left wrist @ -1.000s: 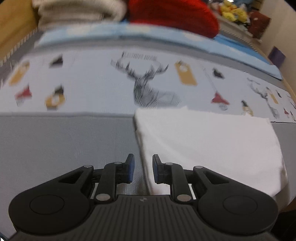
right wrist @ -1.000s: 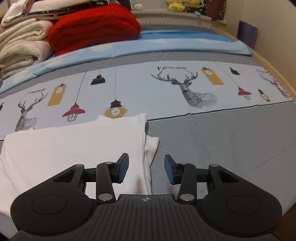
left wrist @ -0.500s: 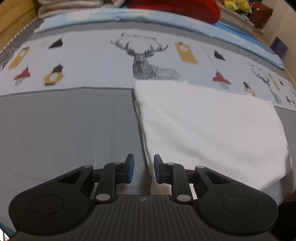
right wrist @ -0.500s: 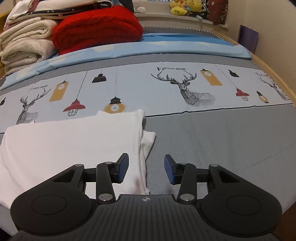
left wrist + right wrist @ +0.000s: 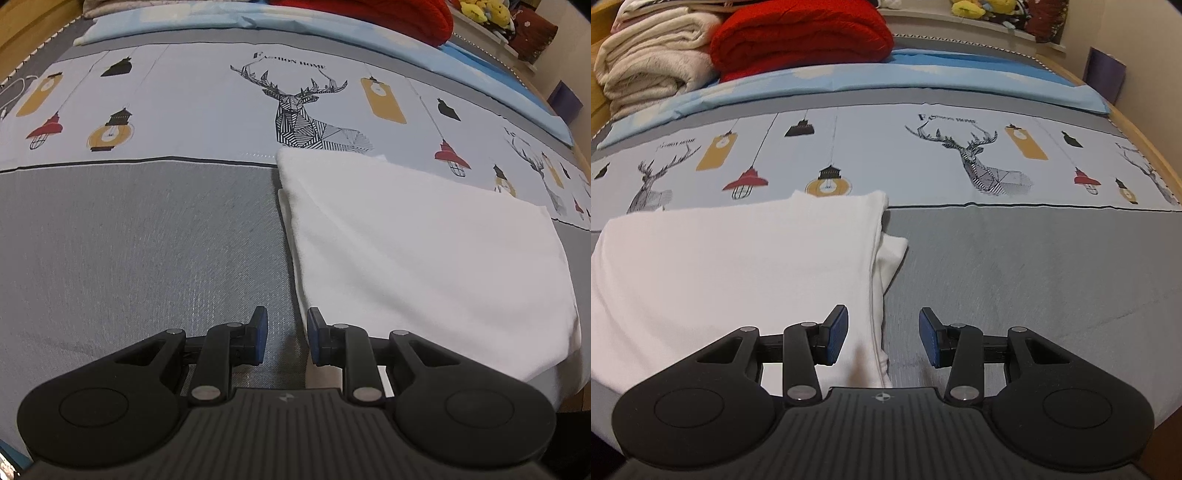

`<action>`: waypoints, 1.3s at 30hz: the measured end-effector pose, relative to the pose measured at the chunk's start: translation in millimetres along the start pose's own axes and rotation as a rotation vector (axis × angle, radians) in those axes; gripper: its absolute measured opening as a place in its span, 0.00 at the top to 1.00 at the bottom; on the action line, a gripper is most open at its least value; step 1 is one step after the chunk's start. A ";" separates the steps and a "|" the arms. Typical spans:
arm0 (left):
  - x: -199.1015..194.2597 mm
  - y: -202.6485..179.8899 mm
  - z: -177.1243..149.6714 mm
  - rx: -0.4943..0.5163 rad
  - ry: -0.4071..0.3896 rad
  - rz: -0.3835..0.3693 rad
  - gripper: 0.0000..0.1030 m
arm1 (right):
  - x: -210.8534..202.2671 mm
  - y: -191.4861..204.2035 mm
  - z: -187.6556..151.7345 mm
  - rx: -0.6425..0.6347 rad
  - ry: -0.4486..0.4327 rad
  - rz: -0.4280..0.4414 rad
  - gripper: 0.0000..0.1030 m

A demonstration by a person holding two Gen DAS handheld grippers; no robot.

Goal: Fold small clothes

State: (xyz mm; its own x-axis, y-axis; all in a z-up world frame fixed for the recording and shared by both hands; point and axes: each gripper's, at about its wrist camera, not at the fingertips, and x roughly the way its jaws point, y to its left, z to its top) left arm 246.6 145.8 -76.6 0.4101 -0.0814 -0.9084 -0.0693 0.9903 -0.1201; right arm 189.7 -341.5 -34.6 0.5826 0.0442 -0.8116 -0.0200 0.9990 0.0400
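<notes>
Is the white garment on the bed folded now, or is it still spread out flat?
Folded. The white garment lies as a compact rectangle, with stacked layer edges showing along its right side.

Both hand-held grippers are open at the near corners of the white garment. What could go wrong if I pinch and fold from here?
1. At the right edge a lower layer sticks out from under the white garment; the right hand-held gripper may catch only the top layer, so the fold could come apart.
2. The left hand-held gripper straddles the garment's edge over the grey bedsheet; closing there might pinch the sheet too and drag it.
</notes>
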 end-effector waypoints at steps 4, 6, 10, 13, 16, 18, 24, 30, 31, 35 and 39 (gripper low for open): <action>1.0 -0.6 -0.4 -0.004 0.003 0.001 0.76 | 0.6 -4.6 -3.5 -0.003 0.007 0.006 0.57; 0.6 0.0 -0.3 -0.012 0.002 -0.009 0.76 | 1.0 -9.0 -5.4 0.008 0.006 0.007 0.57; -0.3 11.3 -1.0 -0.071 0.011 -0.048 0.76 | 5.9 -15.9 -10.8 0.022 0.018 0.009 0.57; -0.1 19.4 -3.7 -0.103 0.034 -0.088 0.76 | 8.6 -18.5 -14.0 0.026 0.023 0.020 0.57; 1.6 22.7 -7.5 -0.110 0.065 -0.142 0.69 | 12.6 -20.5 -16.0 0.033 0.044 0.045 0.57; 2.5 22.1 -10.9 -0.102 0.080 -0.161 0.69 | 16.5 -20.8 -17.9 0.037 0.068 0.070 0.57; 4.1 21.7 -19.9 -0.086 0.115 -0.164 0.69 | 27.3 -17.0 -22.8 0.003 0.139 0.115 0.57; 4.0 2.9 -31.8 0.051 0.152 -0.199 0.69 | 36.6 -15.7 -30.2 -0.028 0.213 0.148 0.58; 4.7 0.4 -34.3 0.076 0.161 -0.202 0.70 | 37.4 -14.9 -31.4 -0.035 0.220 0.155 0.58; 3.7 0.4 -40.5 0.133 0.151 -0.174 0.96 | 41.6 -13.9 -36.8 -0.056 0.263 0.173 0.89; -6.4 18.6 -37.9 0.044 0.113 -0.240 0.97 | 31.6 -24.0 -31.0 -0.013 0.210 0.206 0.97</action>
State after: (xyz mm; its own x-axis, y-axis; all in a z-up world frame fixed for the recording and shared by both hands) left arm 208.1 160.5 -88.2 0.3055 -0.3238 -0.8954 0.0585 0.9450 -0.3218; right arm 183.4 -363.8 -79.2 0.3842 0.2448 -0.8902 -0.1317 0.9689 0.2096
